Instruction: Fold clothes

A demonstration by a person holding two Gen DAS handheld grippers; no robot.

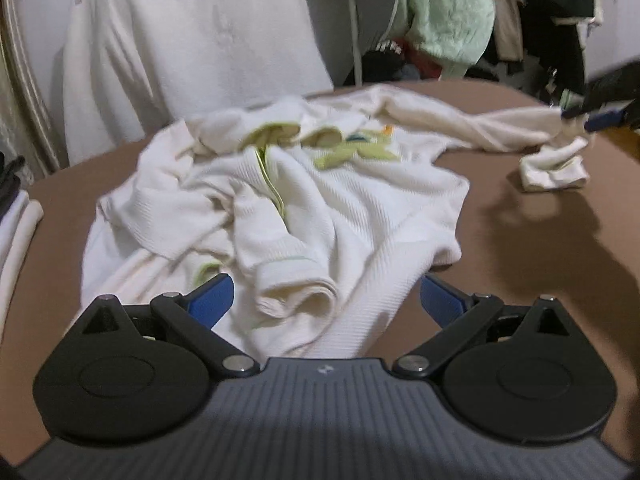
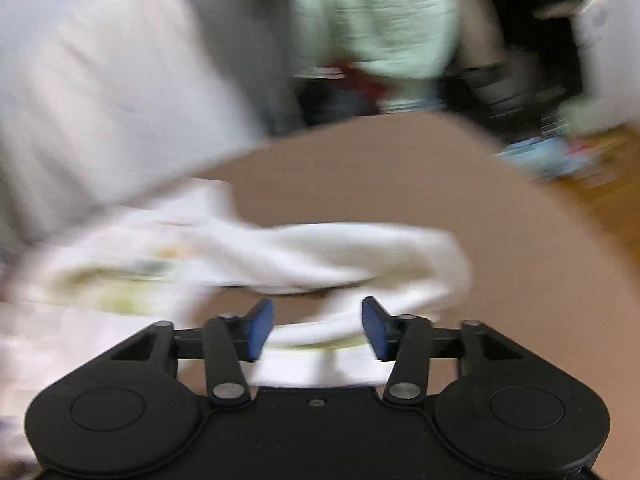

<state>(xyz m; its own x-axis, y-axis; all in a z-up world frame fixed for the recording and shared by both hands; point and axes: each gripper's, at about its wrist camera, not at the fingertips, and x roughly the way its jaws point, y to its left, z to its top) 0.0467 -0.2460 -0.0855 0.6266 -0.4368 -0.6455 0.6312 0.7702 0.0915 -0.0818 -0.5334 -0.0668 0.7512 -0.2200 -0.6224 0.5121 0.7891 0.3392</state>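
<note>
I read the crumpled cream ribbed-knit top [image 1: 280, 216] as soft, light; grab its cuffs. Left gripper [image 1: 324, 300] gapes; right gripper [image 2: 318, 330] parted, sleeve cuff [image 2: 320, 332] between.

A round brown table [image 1: 520, 248] carries a crumpled cream garment [image 1: 288, 200] with green trim across its middle, one sleeve [image 1: 460, 124] stretched toward the far right edge. White folded fabric [image 1: 16, 232] lies at the left edge.
</note>
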